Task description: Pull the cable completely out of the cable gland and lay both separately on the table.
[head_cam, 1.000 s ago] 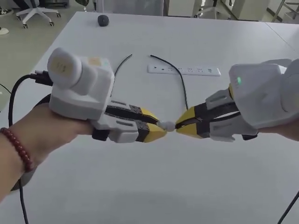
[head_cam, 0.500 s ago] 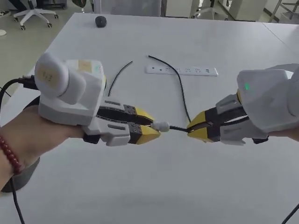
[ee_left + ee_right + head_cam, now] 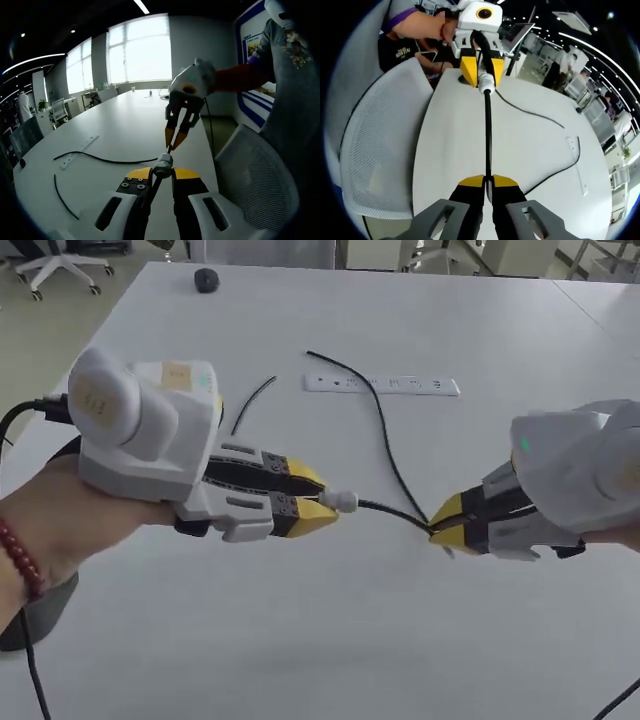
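Careful: above table, your left gripper and right gripper both closed, right pinching cable taut, left clamped on cable gland; risks: pinch sliding along jacket, gland twisting loose under sideways pull

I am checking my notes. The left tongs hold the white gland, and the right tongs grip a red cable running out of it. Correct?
Not quite: the cable is black, not red, as the right gripper view shows. The left tongs do hold the white gland, and the right tongs grip the cable running out of it.
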Available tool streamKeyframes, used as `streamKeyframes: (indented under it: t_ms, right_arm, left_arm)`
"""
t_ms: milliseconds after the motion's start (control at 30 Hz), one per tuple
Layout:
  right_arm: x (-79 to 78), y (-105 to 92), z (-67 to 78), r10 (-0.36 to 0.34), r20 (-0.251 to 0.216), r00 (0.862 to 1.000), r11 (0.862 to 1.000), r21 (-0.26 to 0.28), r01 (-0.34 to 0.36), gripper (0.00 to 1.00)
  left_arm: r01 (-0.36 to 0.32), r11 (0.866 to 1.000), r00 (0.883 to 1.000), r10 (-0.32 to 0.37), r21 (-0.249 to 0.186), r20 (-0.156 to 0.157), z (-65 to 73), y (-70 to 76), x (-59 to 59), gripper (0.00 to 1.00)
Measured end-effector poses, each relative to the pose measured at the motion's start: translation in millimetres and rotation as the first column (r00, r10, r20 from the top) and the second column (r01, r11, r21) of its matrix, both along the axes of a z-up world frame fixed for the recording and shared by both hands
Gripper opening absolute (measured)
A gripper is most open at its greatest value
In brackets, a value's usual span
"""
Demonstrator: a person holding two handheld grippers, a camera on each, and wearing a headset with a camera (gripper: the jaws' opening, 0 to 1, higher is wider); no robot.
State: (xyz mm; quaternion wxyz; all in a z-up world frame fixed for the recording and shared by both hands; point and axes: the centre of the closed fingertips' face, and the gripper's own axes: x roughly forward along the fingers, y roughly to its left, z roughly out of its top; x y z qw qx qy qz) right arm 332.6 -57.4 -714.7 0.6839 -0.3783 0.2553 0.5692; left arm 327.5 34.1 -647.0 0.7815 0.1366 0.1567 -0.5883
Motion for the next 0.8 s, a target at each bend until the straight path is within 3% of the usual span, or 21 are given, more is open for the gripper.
streamKeyframes:
  t_ms: [233,333,600,800]
  right_arm:
    - [0.4,-18.5,-19.9,-0.045,-0.046,0.998,0.998,-0.046,0.043,0.0]
    - [1.0,-30.1,-33.5,-0.061,-0.059,0.996,0.994,-0.097,0.055,0.0]
    - [7.2,-67.3,-66.7,-0.096,-0.068,0.993,0.963,-0.259,0.075,0.0]
    - [6.6,-69.3,-72.0,-0.107,-0.085,0.991,0.967,-0.24,0.083,0.0]
  left_arm:
    - [0.027,1.0,1.0,-0.027,0.012,0.015,-3.4,-5.2,-0.1,0.16]
    - [0.037,0.999,0.999,-0.037,0.014,0.018,-4.8,-7.6,0.8,0.16]
    - [0.078,0.996,0.996,-0.079,0.049,0.031,-14.8,-17.0,-1.2,0.16]
    - [0.091,0.993,0.995,-0.093,0.073,0.03,-23.0,-21.5,-3.7,0.16]
